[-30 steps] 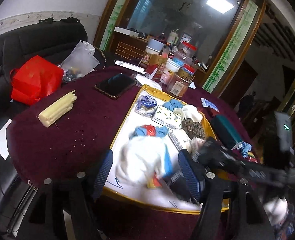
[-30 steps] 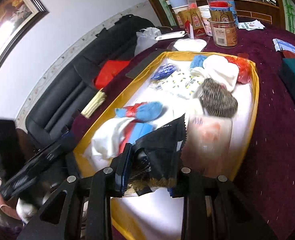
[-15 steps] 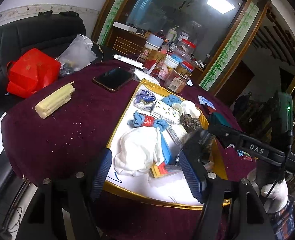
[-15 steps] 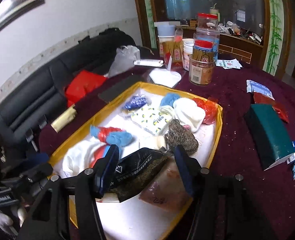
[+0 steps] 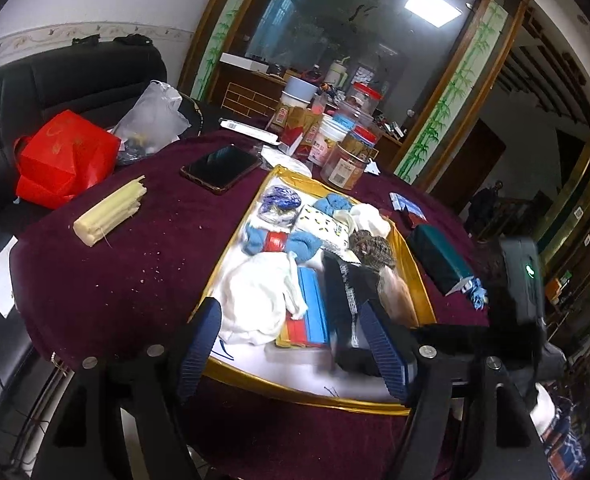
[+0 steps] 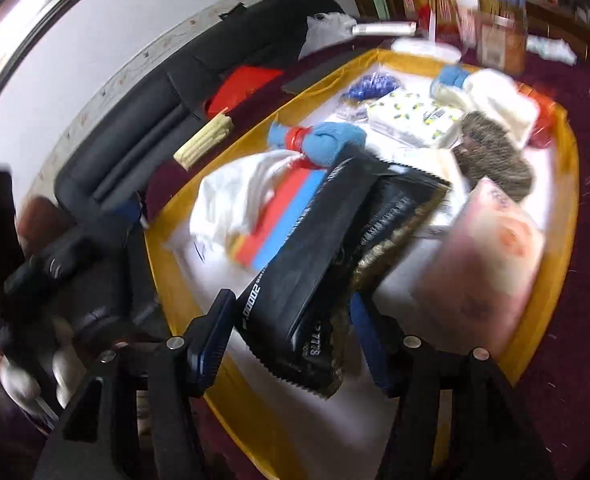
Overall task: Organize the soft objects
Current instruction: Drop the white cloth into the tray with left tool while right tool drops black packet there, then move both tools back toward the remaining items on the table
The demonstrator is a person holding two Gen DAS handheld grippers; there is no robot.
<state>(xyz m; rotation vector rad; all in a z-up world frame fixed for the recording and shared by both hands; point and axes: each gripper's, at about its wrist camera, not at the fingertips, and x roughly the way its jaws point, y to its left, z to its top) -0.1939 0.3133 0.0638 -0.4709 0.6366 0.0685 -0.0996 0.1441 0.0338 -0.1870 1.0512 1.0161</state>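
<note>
One black pouch (image 6: 315, 264) between right tongs (image 6: 291, 344)

A maroon-clothed counter (image 5: 143, 264) is carrying a gold-rimmed tray (image 5: 419, 280), a phone (image 5: 221, 168), a pale stick bundle (image 5: 109, 210), jars (image 5: 347, 156) and a teal box (image 5: 439, 256).

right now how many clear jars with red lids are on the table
2 in the left wrist view: one jar just beyond the yellow tray's far corner, the other jar farther back behind it. Clutter there may hide more.
</note>
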